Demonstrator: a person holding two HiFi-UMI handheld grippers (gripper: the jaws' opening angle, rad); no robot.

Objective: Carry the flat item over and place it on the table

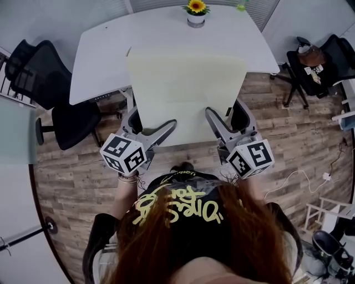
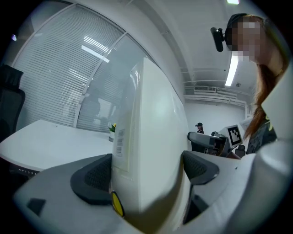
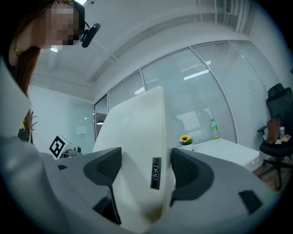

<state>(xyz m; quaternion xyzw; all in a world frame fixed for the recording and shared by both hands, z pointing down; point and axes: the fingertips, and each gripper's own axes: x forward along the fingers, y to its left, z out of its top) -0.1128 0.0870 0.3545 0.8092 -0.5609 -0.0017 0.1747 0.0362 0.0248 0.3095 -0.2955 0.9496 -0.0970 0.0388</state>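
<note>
A flat cream board (image 1: 186,91) is held level in front of me, its far half over the white table (image 1: 105,50). My left gripper (image 1: 156,135) is shut on the board's near left edge and my right gripper (image 1: 215,126) is shut on its near right edge. In the left gripper view the board (image 2: 151,151) stands edge-on between the black pads (image 2: 94,178), with a barcode label on its side. In the right gripper view the board (image 3: 137,151) fills the gap between the two pads (image 3: 185,171) in the same way.
A sunflower pot (image 1: 196,12) stands at the table's far edge, with a green bottle (image 1: 241,5) beside it. Black office chairs sit to the left (image 1: 50,89) and right (image 1: 319,64) of the table. Wood flooring lies below, with a white cable (image 1: 299,177) at the right.
</note>
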